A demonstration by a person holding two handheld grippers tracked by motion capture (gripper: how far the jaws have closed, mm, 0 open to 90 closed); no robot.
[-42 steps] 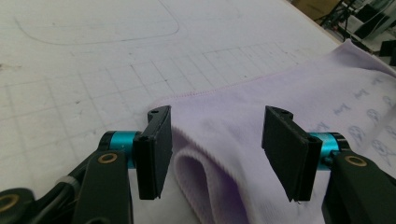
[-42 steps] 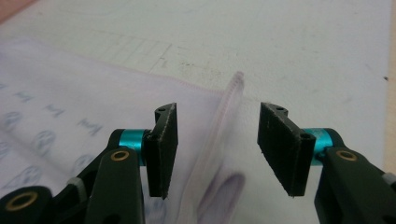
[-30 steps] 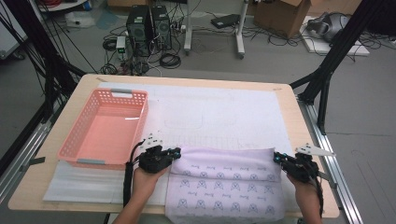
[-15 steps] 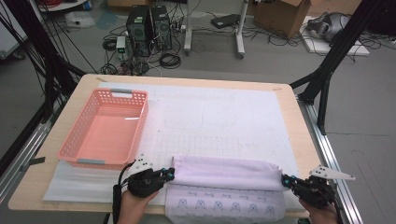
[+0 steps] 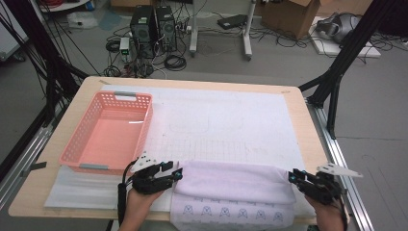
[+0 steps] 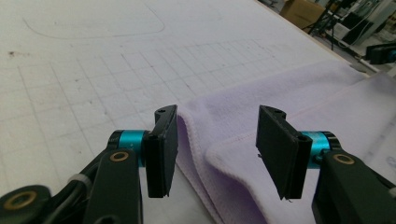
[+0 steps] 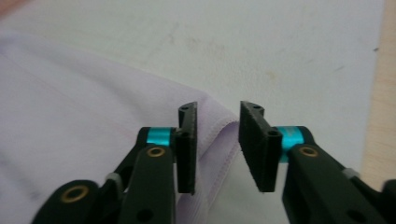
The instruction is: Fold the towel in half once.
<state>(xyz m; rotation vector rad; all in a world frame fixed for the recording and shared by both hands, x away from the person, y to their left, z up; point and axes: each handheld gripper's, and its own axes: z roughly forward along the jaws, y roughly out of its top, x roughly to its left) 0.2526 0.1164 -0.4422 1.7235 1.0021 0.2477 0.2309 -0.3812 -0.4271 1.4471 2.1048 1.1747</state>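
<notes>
Cluttered lab, white gridded mat [image 5: 226,125] on wooden table [image 5: 298,113]: lavender towel [image 5: 235,183] folded at near edge, left tongs [image 5: 177,174] and right tongs [image 5: 292,177] just opened, empty. Risk: fold springing back, corner snagging on withdrawal.

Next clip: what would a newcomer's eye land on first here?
Probably the lilac towel, folded over at the table's near edge, with the left gripper and right gripper at its two ends; both have just been opening, and the cloth lies loose between their jaws. Next, the empty pink basket at the left.
</notes>
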